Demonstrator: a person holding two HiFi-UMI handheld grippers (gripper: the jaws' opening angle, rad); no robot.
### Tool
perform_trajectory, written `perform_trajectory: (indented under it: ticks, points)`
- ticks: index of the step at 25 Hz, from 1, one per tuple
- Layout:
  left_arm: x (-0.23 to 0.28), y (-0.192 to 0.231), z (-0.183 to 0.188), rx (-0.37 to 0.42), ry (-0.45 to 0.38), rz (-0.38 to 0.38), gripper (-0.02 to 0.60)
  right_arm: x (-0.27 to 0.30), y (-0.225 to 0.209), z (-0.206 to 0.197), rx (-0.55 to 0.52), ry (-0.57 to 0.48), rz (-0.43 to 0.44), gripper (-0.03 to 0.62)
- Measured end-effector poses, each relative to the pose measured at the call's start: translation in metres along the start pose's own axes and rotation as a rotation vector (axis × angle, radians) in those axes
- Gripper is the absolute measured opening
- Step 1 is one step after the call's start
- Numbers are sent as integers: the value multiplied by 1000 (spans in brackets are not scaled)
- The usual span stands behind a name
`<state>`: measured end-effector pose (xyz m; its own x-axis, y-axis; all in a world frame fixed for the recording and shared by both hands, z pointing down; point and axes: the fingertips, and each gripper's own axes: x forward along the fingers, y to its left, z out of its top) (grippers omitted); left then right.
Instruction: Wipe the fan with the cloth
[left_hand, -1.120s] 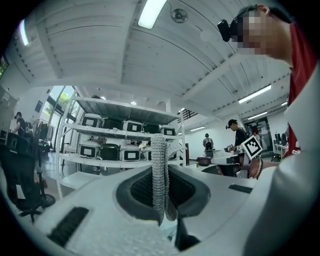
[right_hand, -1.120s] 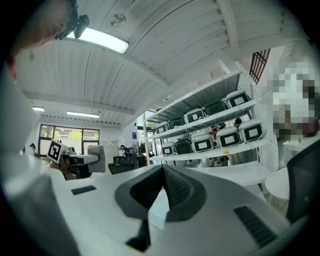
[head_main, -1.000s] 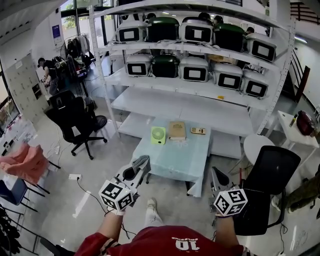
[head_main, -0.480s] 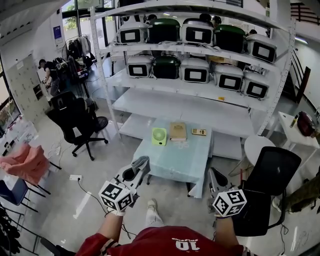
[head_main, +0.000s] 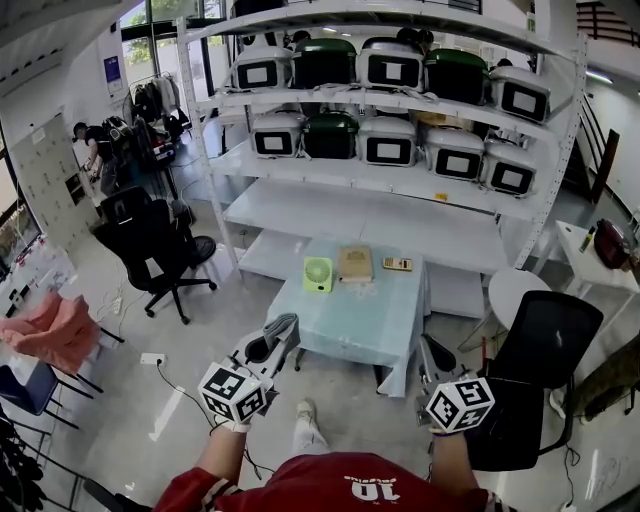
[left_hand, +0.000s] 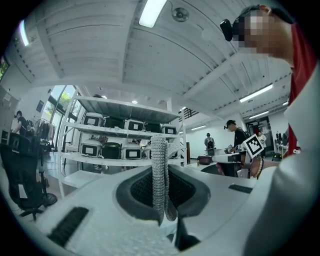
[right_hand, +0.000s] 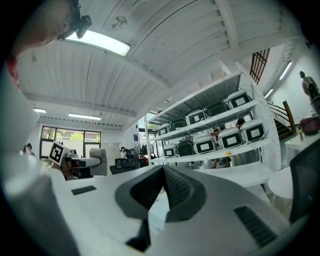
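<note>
Grips grey cloth (head_main: 284, 326) in left tongs (head_main: 277, 336); holds right tongs (head_main: 431, 351) closed, empty. Finds green fan (head_main: 317, 272) on tabletop (head_main: 352, 322) at 12 o'clock, well apart.

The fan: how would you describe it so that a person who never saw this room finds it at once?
In front of the tall white shelving stands a low pale table. Three things line its far edge; the fan is the leftmost, small, square and light green, beside a tan box.
</note>
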<state>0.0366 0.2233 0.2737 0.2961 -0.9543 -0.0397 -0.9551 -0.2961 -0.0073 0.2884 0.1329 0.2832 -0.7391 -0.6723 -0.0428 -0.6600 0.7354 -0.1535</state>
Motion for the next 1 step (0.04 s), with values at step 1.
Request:
perform_trajectory:
  ticks: [1]
  points:
    - [0, 0, -1, 1, 2, -1, 29, 0, 0, 0, 1, -1, 1, 3]
